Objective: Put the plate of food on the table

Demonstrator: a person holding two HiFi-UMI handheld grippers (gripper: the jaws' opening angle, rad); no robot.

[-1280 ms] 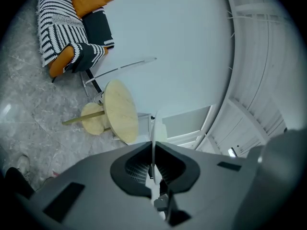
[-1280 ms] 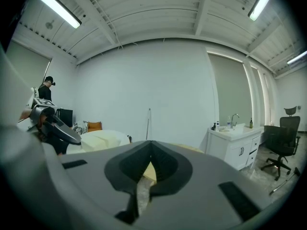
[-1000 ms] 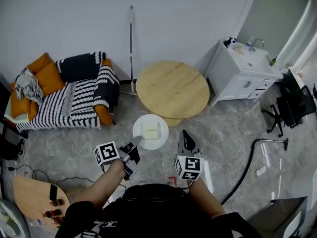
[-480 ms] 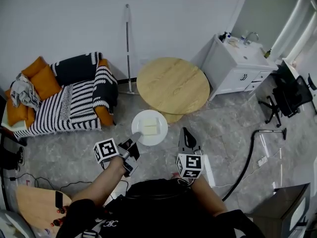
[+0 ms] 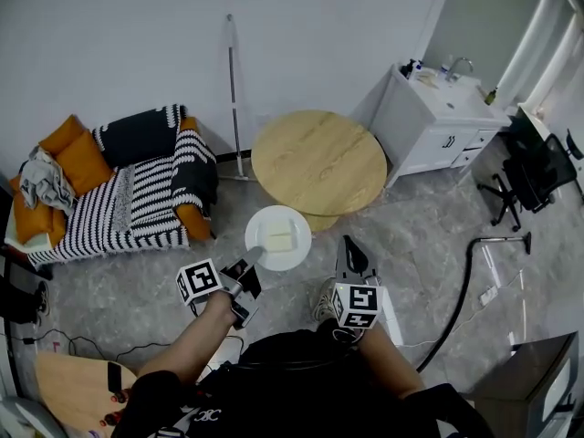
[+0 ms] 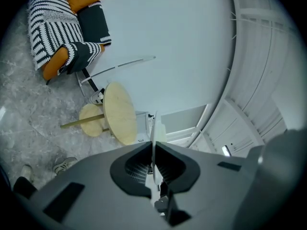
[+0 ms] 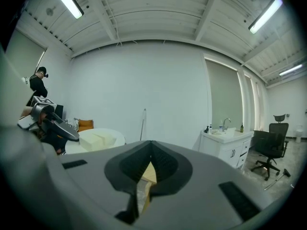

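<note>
The fingers of the left gripper are pinched almost fully together on the near rim of the plate. The plate juts out ahead of them, held level in the air above the floor, and seen edge-on between the pads in the left gripper view. A pale block of food sits on it. The plate hangs near the front edge of the round table. To its right, the right gripper has its jaws together on nothing, apart from the plate.
</note>
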